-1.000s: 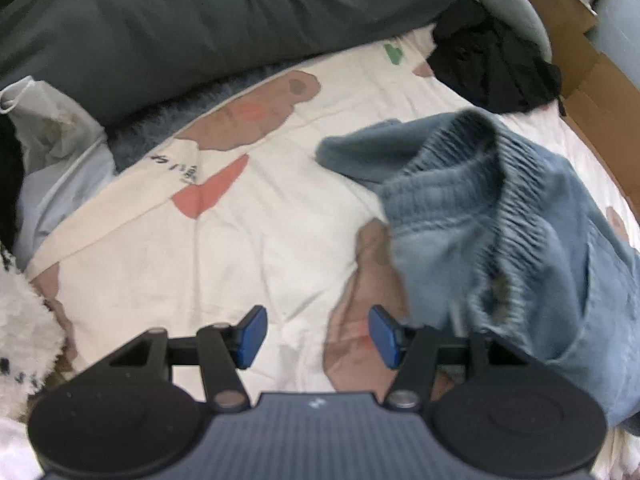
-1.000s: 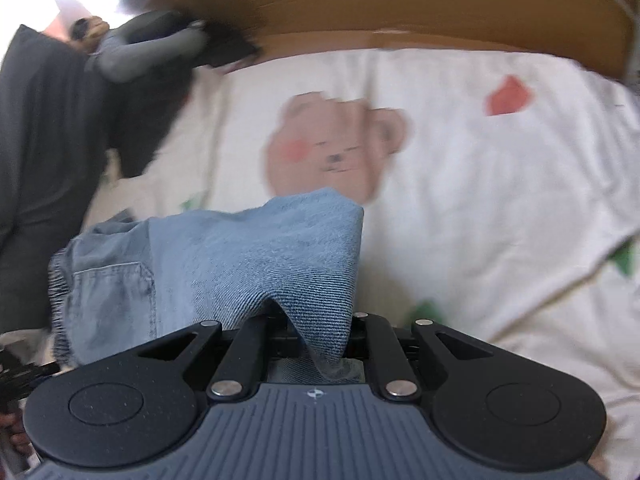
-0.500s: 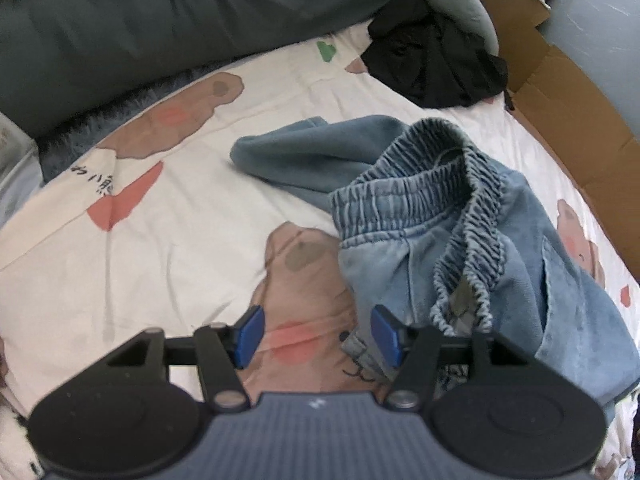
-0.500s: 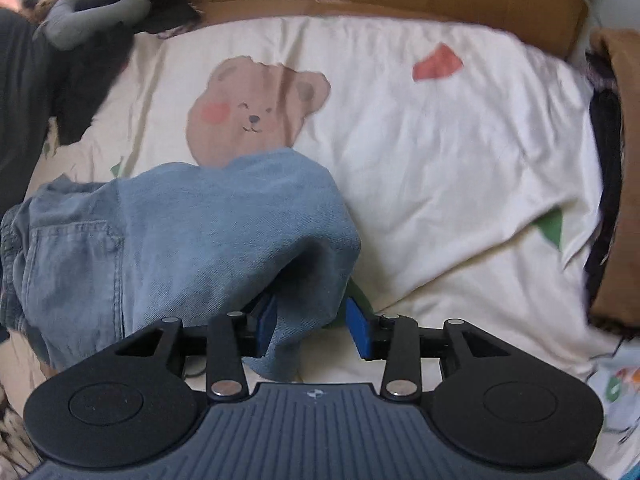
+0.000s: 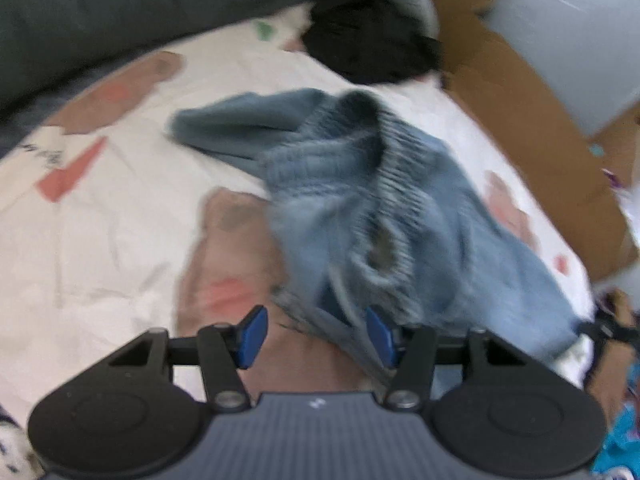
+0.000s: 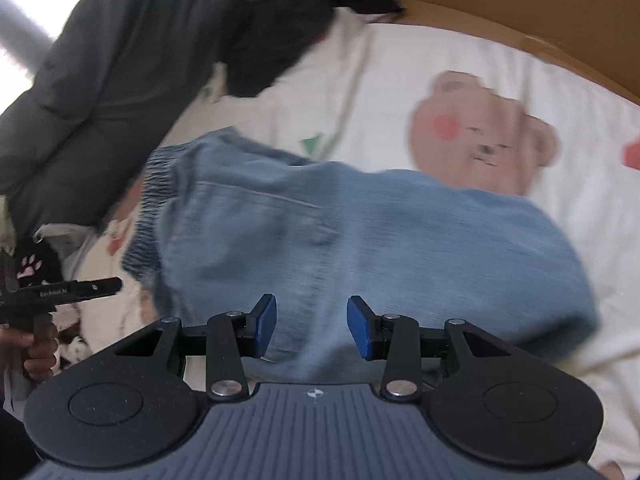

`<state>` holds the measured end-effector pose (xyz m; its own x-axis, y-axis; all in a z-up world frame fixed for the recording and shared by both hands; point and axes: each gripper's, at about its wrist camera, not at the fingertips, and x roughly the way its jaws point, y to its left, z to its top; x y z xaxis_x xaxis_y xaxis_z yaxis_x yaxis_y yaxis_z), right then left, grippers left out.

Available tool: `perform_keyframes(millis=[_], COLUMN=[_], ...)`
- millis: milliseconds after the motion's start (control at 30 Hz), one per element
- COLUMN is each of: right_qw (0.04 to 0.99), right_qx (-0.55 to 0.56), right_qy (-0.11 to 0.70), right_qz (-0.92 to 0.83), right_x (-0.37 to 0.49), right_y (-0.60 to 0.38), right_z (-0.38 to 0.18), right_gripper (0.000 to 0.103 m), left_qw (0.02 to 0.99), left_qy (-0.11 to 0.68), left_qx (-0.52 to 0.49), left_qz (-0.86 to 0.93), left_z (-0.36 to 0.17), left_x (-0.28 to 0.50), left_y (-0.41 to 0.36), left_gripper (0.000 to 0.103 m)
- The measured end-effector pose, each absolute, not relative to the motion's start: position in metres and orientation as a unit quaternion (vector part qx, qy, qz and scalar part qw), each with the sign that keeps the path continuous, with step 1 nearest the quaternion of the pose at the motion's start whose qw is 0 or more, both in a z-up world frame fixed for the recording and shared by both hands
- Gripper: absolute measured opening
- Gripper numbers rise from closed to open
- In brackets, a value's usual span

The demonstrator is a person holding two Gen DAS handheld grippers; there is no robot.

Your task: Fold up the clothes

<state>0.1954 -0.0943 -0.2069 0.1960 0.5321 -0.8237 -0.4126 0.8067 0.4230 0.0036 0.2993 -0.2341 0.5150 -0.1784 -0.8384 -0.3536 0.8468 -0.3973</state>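
A pair of light blue denim shorts [image 5: 360, 208] with an elastic waistband lies crumpled on the bear-print sheet [image 5: 100, 240]. My left gripper [image 5: 316, 336] is open at the near end of the waistband. A fold of denim reaches in between its blue pads [image 5: 252, 334], close to the right one. In the right wrist view the shorts [image 6: 360, 240] spread flat, back pocket up. My right gripper [image 6: 313, 330] hovers open over their near edge, gripping nothing. The left gripper [image 6: 60, 294], held by a hand [image 6: 38, 354], shows at the far left.
A black garment [image 5: 372, 52] lies at the far end of the bed beside brown cardboard [image 5: 520, 120]. A dark grey quilt [image 5: 120, 20] bulks along the back. Bright printed fabric [image 5: 624, 440] sits at the lower right. The sheet [image 6: 540, 80] runs to the cardboard wall [image 6: 520, 0].
My right gripper, shut on the denim a second ago, has let go and swung left over the shorts. My left gripper has closed in on the waistband, so denim now lies between its pads.
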Motion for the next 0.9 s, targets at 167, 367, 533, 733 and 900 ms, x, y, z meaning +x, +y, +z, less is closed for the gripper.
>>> perform_keyframes(millis=[167, 367, 533, 733, 900], right_qw=[0.768, 0.758, 0.750, 0.738, 0.726], right_qx=[0.059, 0.063, 0.065, 0.067, 0.070], right_qy=[0.550, 0.556, 0.561, 0.565, 0.560], right_qz=[0.324, 0.335, 0.345, 0.363, 0.394], right_x=[0.190, 0.181, 0.174, 0.164, 0.161], right_y=[-0.073, -0.060, -0.050, -0.033, -0.009], right_z=[-0.210, -0.216, -0.220, -0.225, -0.223], right_gripper=[0.046, 0.046, 0.046, 0.046, 0.048], left_qw=[0.819, 0.795, 0.783, 0.778, 0.763], left_qy=[0.494, 0.501, 0.497, 0.486, 0.473], left_qx=[-0.292, -0.342, -0.374, -0.397, -0.440], left_qz=[0.014, 0.007, 0.007, 0.001, -0.020], left_z=[-0.245, -0.272, -0.289, -0.285, -0.269], left_x=[0.013, 0.025, 0.030, 0.028, 0.028], left_y=[0.285, 0.278, 0.276, 0.276, 0.280], left_gripper=[0.061, 0.060, 0.047, 0.026, 0.022])
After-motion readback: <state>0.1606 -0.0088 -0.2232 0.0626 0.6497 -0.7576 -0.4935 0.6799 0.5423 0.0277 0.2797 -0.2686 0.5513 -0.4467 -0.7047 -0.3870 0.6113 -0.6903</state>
